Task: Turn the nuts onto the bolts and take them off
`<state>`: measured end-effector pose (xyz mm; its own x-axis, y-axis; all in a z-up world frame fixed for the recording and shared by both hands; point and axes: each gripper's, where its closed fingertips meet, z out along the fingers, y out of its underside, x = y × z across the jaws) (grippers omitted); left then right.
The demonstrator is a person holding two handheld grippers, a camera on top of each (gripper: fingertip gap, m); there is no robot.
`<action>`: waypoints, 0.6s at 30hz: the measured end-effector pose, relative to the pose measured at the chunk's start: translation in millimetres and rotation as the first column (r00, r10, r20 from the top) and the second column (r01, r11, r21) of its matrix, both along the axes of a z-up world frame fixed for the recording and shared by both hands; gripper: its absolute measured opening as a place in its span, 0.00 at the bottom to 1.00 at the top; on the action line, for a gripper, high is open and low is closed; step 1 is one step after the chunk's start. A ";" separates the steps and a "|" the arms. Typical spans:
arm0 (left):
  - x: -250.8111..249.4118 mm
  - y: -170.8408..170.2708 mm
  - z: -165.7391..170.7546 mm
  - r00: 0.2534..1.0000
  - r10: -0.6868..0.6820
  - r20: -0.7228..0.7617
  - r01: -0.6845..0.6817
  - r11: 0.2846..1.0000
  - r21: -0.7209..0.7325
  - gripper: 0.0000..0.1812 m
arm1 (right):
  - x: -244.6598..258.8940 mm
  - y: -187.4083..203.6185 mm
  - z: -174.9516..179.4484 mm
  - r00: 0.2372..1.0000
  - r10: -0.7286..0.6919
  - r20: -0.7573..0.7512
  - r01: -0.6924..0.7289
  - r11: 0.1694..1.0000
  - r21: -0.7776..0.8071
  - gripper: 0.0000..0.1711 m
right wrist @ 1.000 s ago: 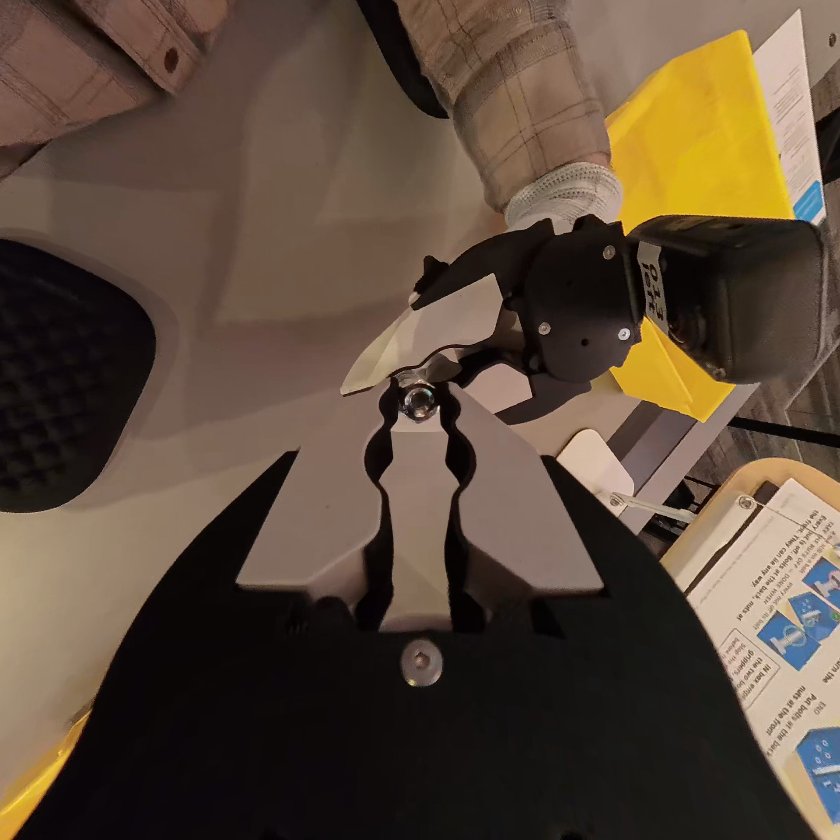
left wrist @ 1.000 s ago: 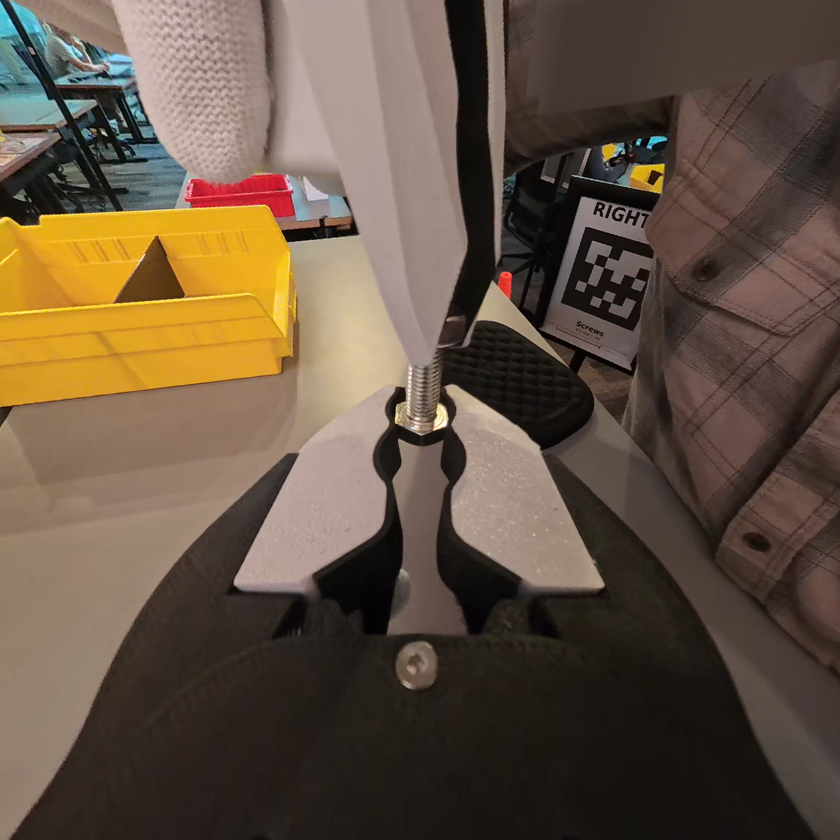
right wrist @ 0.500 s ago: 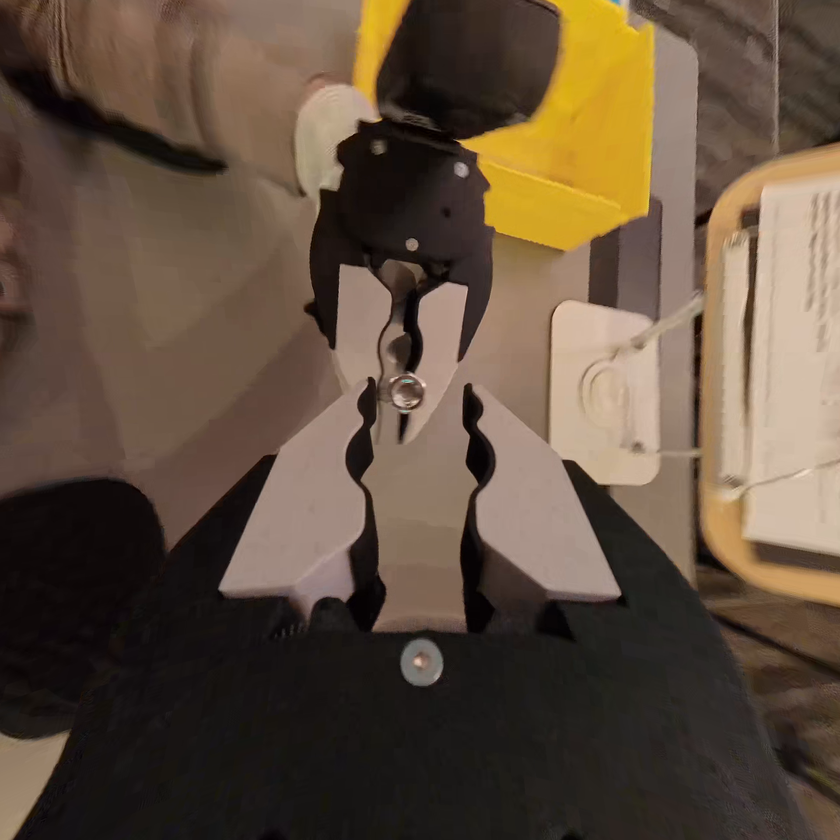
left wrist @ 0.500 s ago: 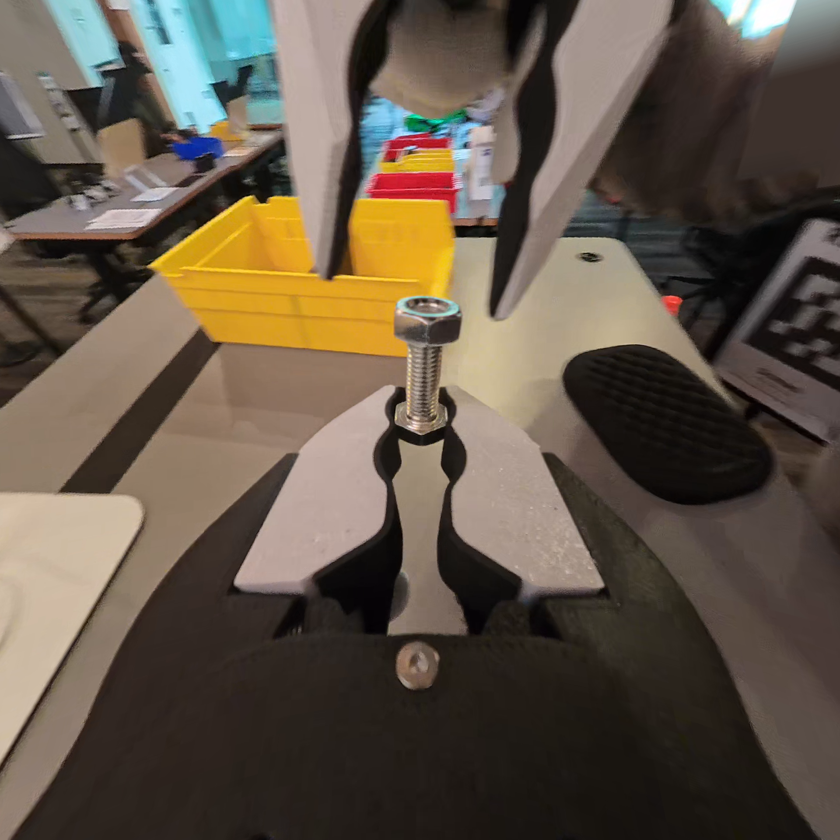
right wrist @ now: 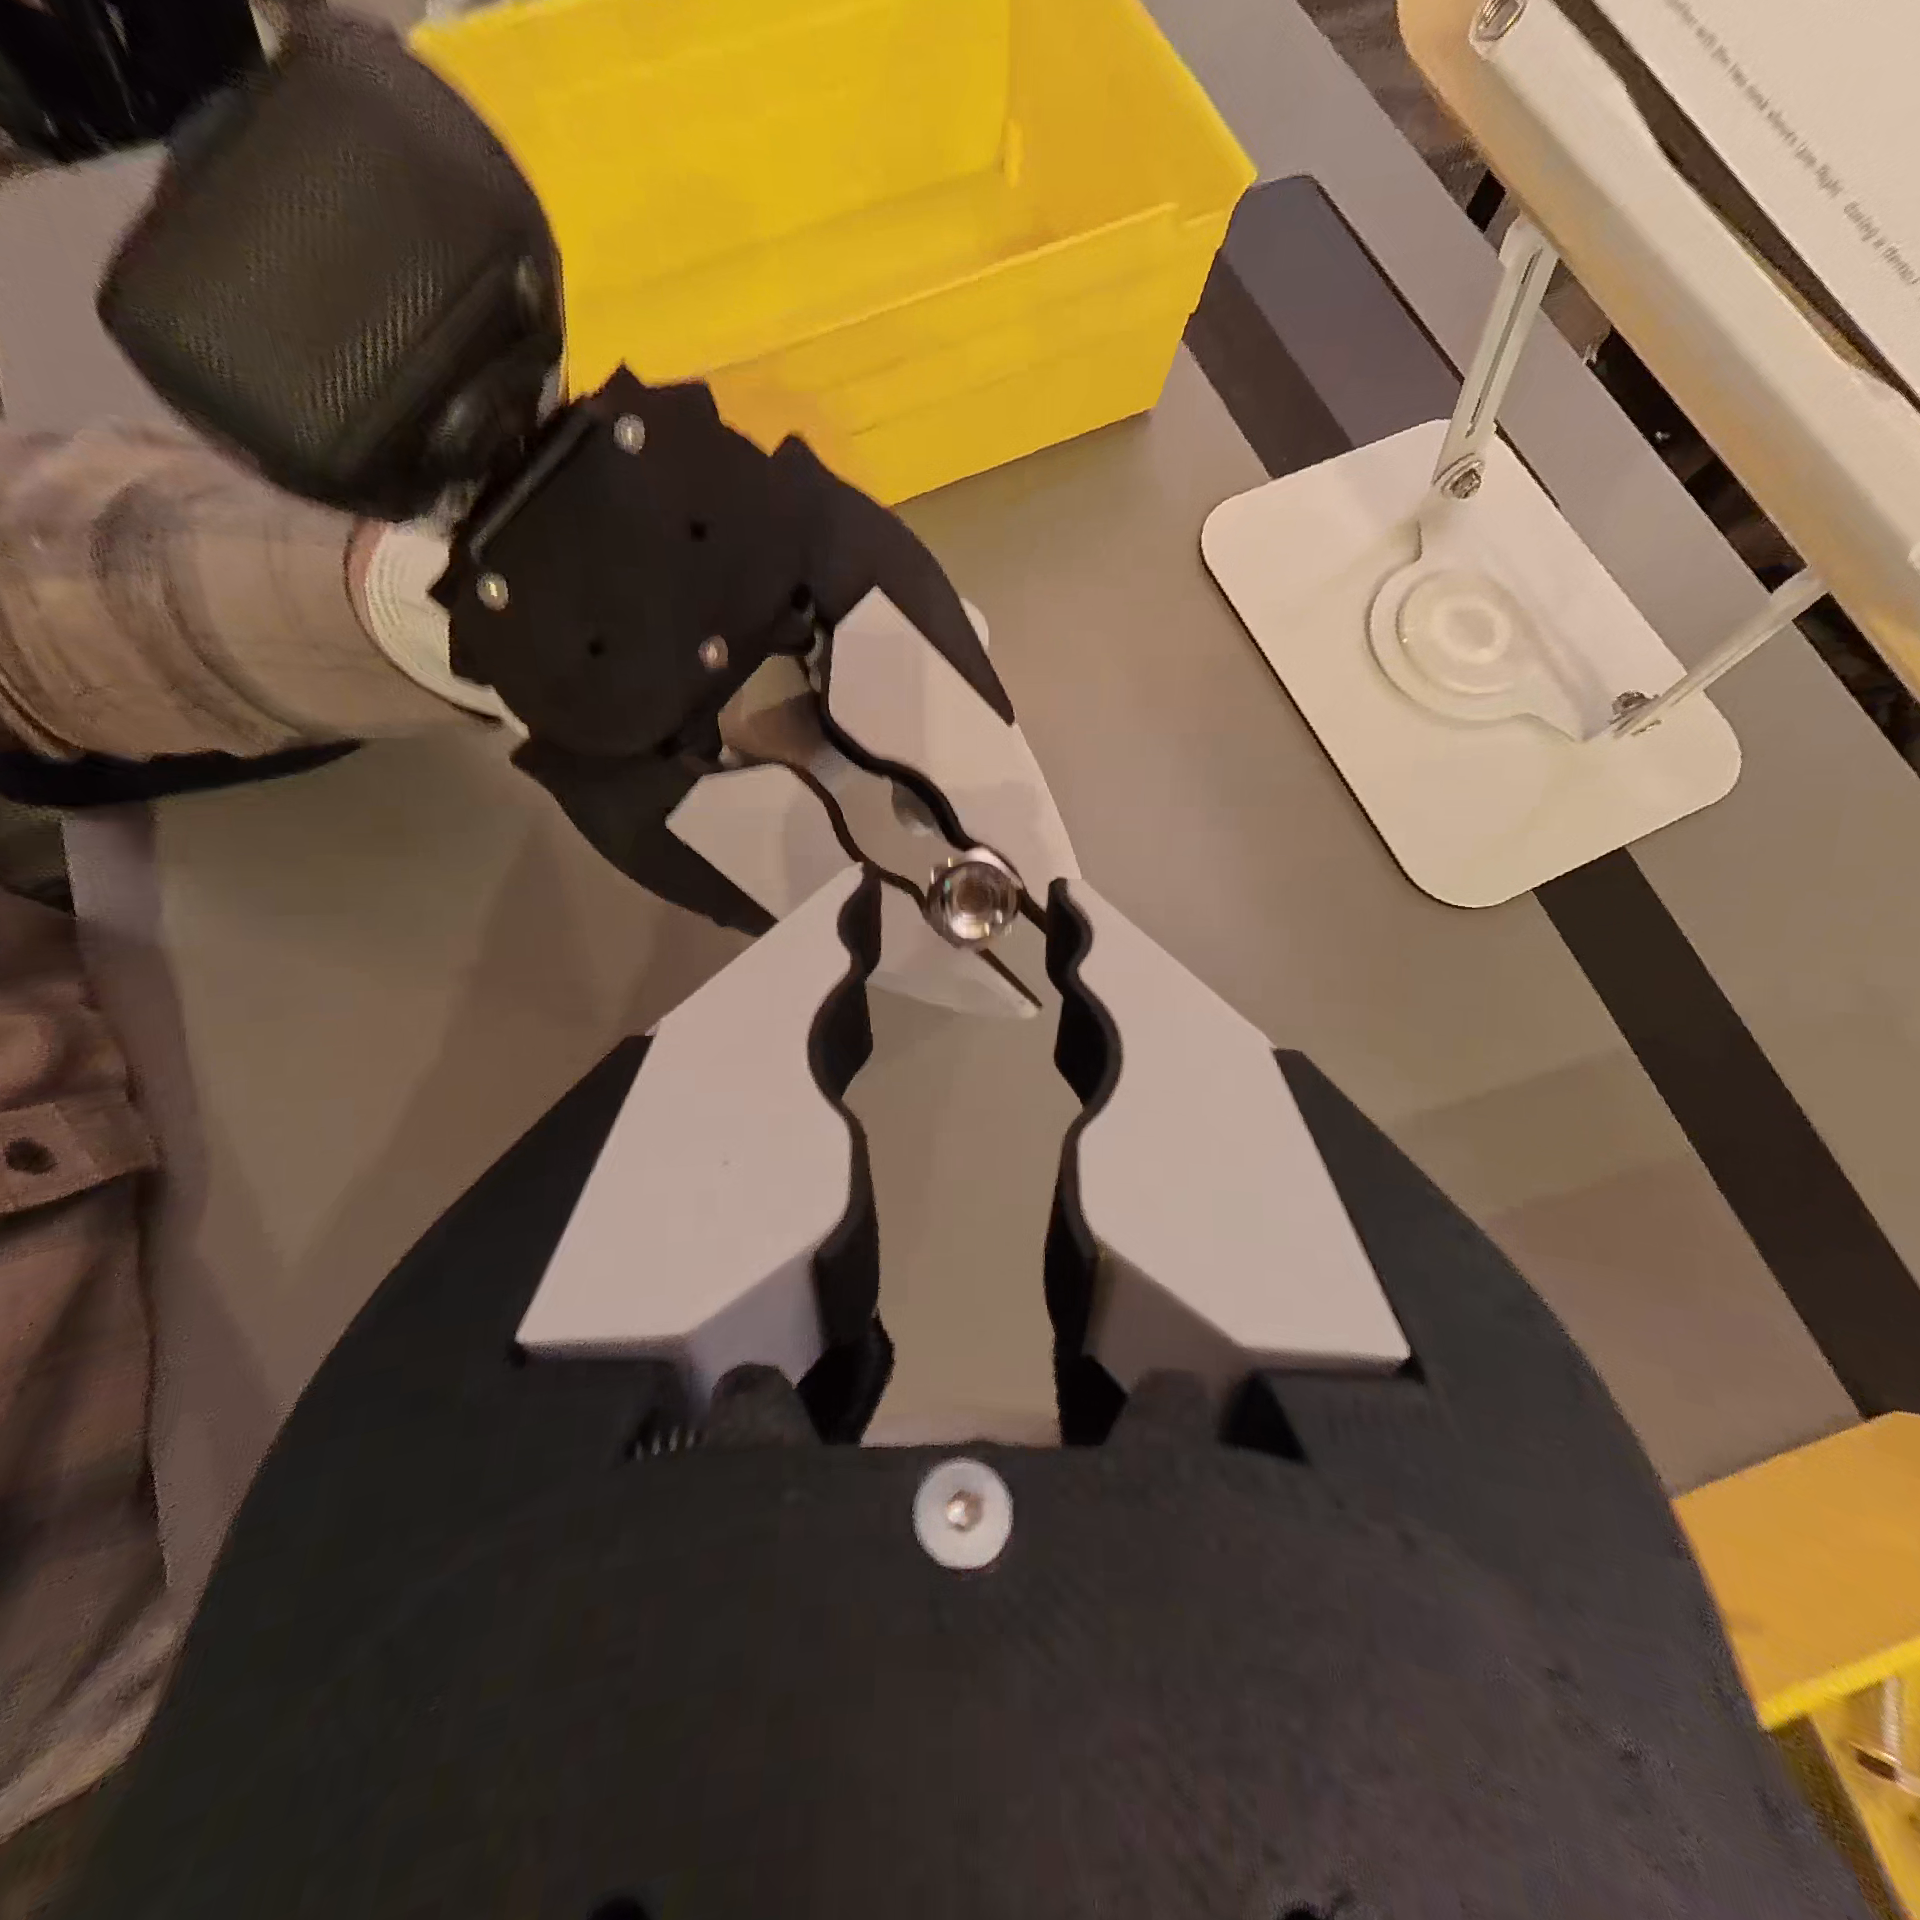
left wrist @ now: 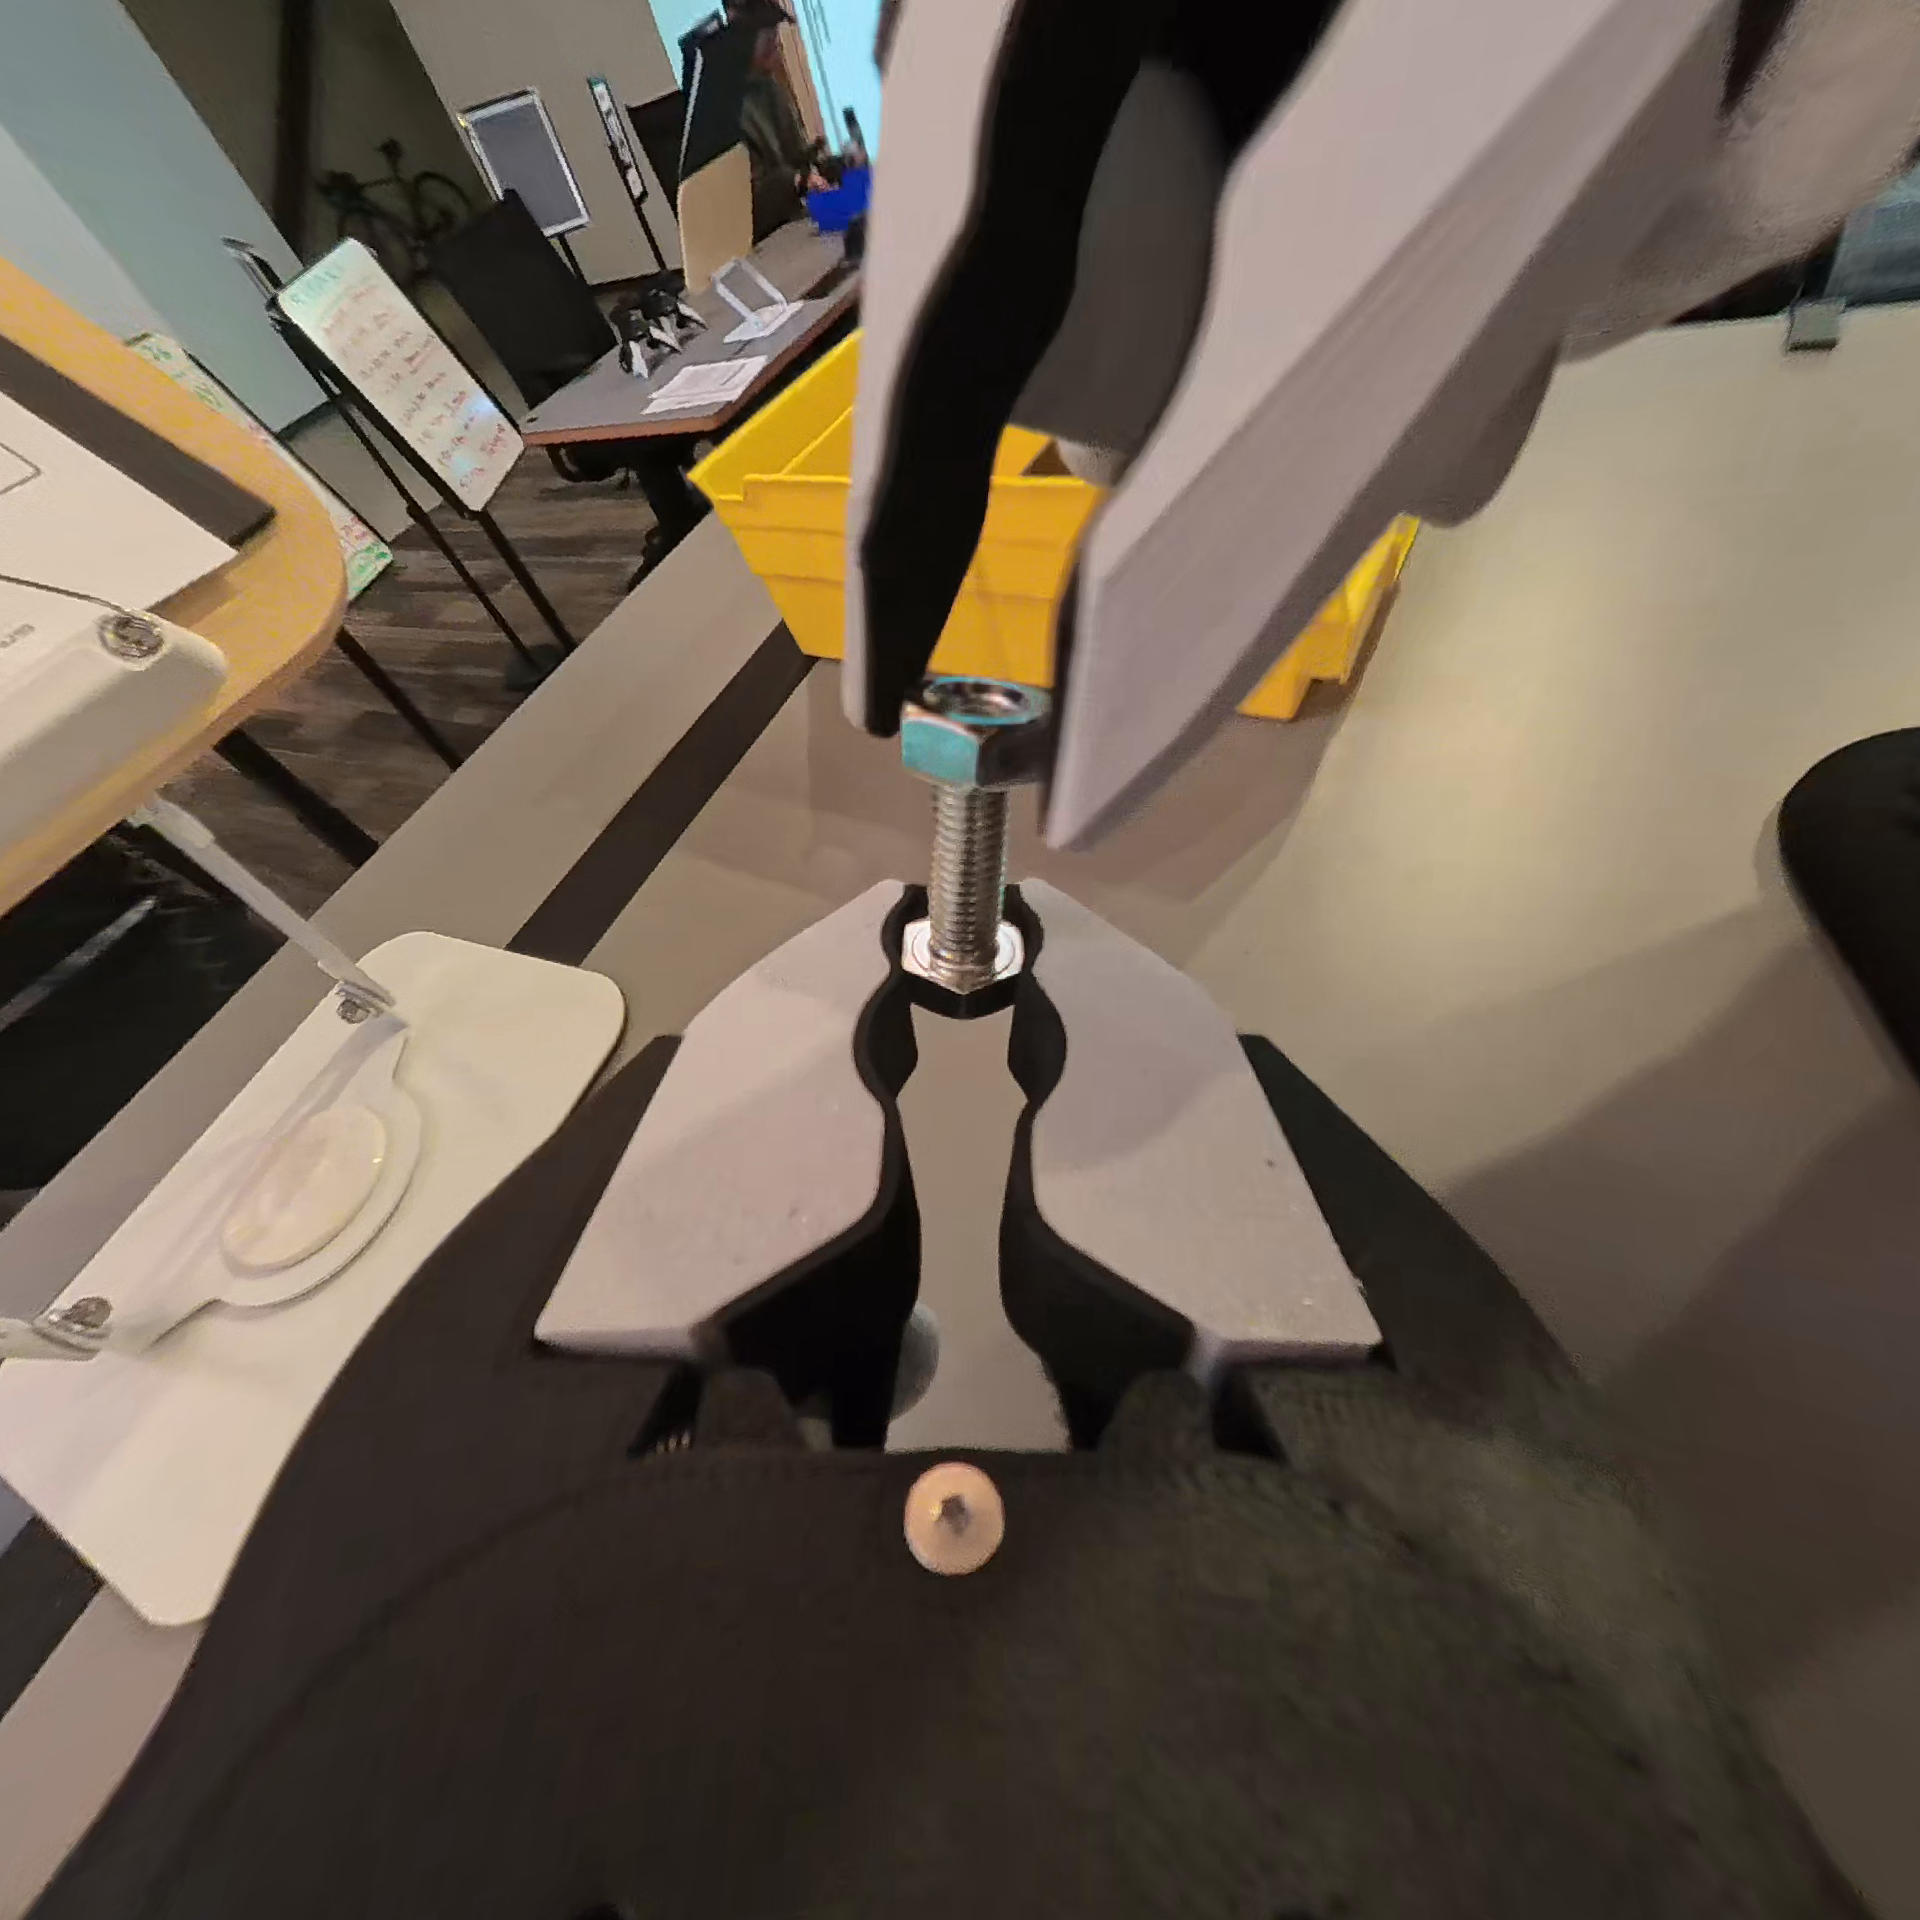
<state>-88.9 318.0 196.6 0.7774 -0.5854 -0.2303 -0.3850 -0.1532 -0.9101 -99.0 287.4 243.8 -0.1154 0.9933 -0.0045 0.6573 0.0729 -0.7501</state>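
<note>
Your left gripper (left wrist: 961, 961) is clenching the hex head of a bolt (left wrist: 962, 868) between its fingertips, and the threaded shank is standing upright out of the grip. Near the shank's top end a nut (left wrist: 971, 743) is sitting on the threads. Your right gripper (left wrist: 961, 774) is coming down over it from above, one fingertip on each side of the nut; the left-hand finger looks to be touching a flat, but the pictures do not settle whether the other is pressing, so you cannot tell whether this gripper is gripping or loose.

From the right wrist view you are looking straight down the bolt: the nut (right wrist: 971, 902) is showing end-on between the spread tips of the right gripper (right wrist: 961, 904), with the left gripper (right wrist: 961, 940) crossing underneath at an angle.

All this is happening above the grey table (left wrist: 1558, 831). Just to the left a white stand base (left wrist: 312, 1195) is resting on the tabletop. Farther back a yellow bin (left wrist: 997, 561) is standing on the table, and to the right a black textured pad (left wrist: 1860, 894) is lying at the picture's edge.
</note>
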 end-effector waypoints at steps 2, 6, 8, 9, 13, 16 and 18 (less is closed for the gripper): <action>-0.3 1.2 -0.9 0.999 0.019 -0.034 -0.018 1.000 0.022 0.08 | -0.6 -0.3 -3.5 1.000 -0.006 0.006 0.006 1.000 -0.004 0.11; -0.4 1.9 -2.0 0.999 0.027 -0.038 -0.026 0.999 0.022 0.08 | 0.1 1.4 -8.3 1.000 0.005 0.019 -0.006 0.999 0.054 0.09; 2.2 -0.6 -1.9 0.999 0.002 -0.035 -0.001 1.000 0.015 0.08 | 1.3 -1.4 -7.5 0.999 0.046 0.020 -0.048 0.995 0.087 0.09; 4.3 -2.7 -1.2 0.999 -0.020 -0.027 0.020 1.000 0.012 0.08 | 2.3 -3.8 -7.1 0.996 0.090 0.024 -0.093 0.988 0.121 0.09; 23.9 -24.5 -0.4 0.973 -0.216 0.078 0.221 0.974 -0.057 0.08 | 13.7 -20.5 -6.1 0.934 0.338 0.119 -0.358 0.890 0.281 0.09; 46.3 -58.1 4.7 0.873 -0.440 0.209 0.465 0.881 -0.088 0.08 | 29.4 -45.4 -2.5 0.791 0.563 0.241 -0.611 0.705 0.359 0.09; 56.6 -81.2 10.5 0.785 -0.554 0.277 0.595 0.800 -0.084 0.08 | 37.2 -64.0 1.5 0.690 0.653 0.311 -0.721 0.582 0.376 0.09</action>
<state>-32.3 236.8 207.2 0.3023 -0.9522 0.0439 -0.2340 -0.1188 -0.9650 -61.8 223.4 245.3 -0.7957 0.5053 0.3339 0.3526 0.8347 -0.4230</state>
